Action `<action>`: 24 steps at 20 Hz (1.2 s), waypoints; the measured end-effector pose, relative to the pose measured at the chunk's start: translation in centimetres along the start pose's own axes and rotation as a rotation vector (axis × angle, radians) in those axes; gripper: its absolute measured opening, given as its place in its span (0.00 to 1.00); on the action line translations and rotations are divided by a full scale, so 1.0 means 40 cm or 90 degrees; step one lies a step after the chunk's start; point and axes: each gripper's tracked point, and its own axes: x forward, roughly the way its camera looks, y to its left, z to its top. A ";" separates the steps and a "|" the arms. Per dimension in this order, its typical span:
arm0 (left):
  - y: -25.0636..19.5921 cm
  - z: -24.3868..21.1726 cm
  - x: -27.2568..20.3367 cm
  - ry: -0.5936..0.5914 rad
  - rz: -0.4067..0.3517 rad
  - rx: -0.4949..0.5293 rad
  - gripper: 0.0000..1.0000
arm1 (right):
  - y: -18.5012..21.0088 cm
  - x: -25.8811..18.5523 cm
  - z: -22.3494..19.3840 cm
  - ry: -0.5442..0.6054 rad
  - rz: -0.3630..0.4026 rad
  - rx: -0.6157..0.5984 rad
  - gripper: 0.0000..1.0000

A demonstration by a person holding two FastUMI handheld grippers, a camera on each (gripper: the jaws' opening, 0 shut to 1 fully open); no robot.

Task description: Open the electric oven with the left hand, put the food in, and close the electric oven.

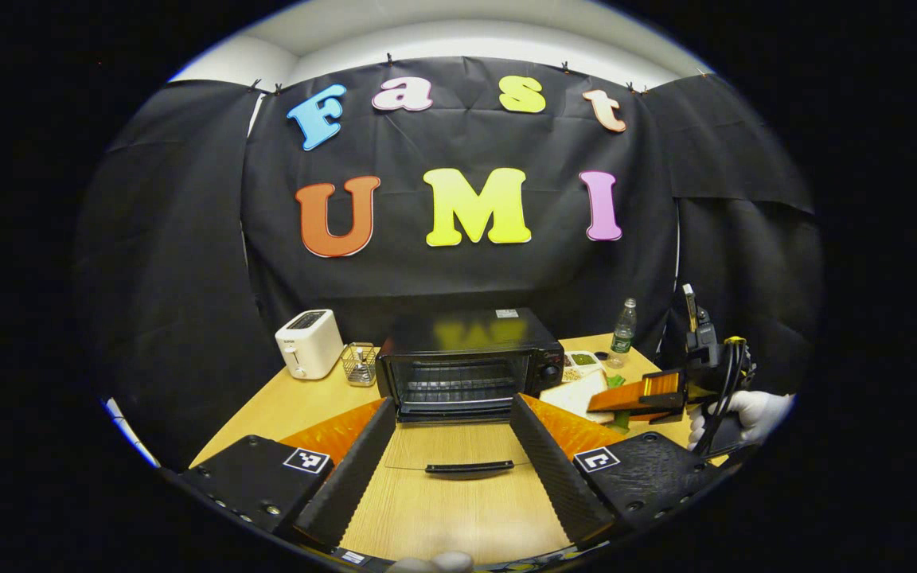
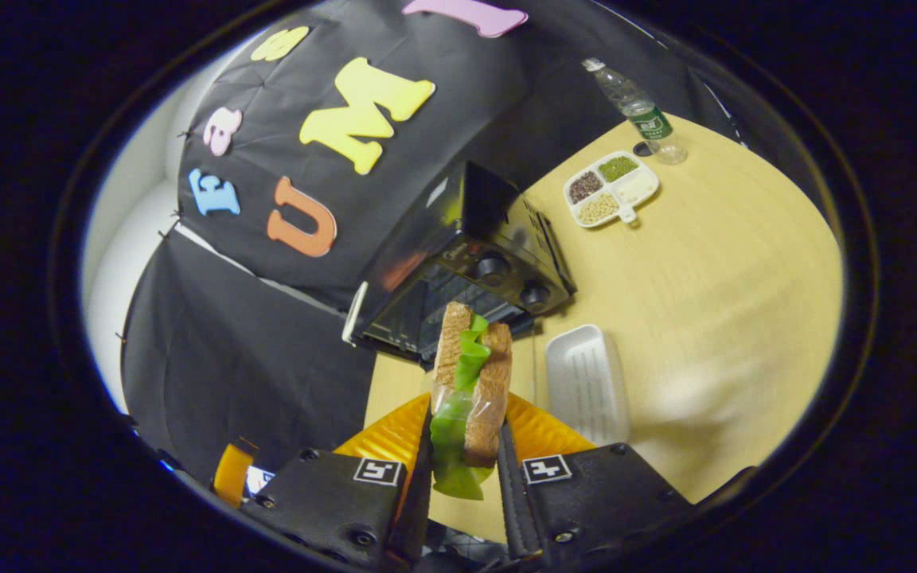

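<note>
Left gripper view: left gripper (image 1: 458,469), fingers spread wide apart, nothing between them, low over the bench (image 1: 283,406). Electric oven (image 1: 466,362), black, at 12 o'clock from the fingers, its glass door (image 1: 458,458) folded down flat toward the camera, door handle (image 1: 468,468) lying between the two fingers, untouched. White toaster (image 1: 309,343) at 10 o'clock, a small wire basket (image 1: 359,364) just beside the oven's left side. Water bottle (image 1: 623,328) at 2 o'clock behind the oven. Right gripper (image 1: 634,395) at 3 o'clock, held by a gloved hand (image 1: 741,414). Right gripper view: right gripper (image 2: 464,465), fingers clamped on the sandwich (image 2: 470,390), brown bread with green lettuce in clear wrap, standing on edge and raised above the bench. Oven at 12 o'clock beyond the sandwich, cavity facing the camera, two knobs (image 2: 510,278) on its panel. White tray (image 2: 586,382) at 2 o'clock on the bench, just beside the oven. Divided dish (image 2: 611,189) of beans and grains farther off at 1 o'clock, with the bottle near it.
</note>
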 end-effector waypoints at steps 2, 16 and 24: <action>0.021 -0.019 -0.004 0.005 -0.021 0.007 0.95 | 0.047 0.054 -0.035 -0.043 0.018 0.027 0.39; 0.191 -0.125 -0.028 0.061 -0.045 0.052 0.96 | 0.091 0.470 -0.051 -0.257 0.035 0.245 0.38; 0.232 -0.124 0.004 0.064 -0.035 0.032 0.96 | 0.088 0.617 0.067 -0.306 0.002 0.254 0.39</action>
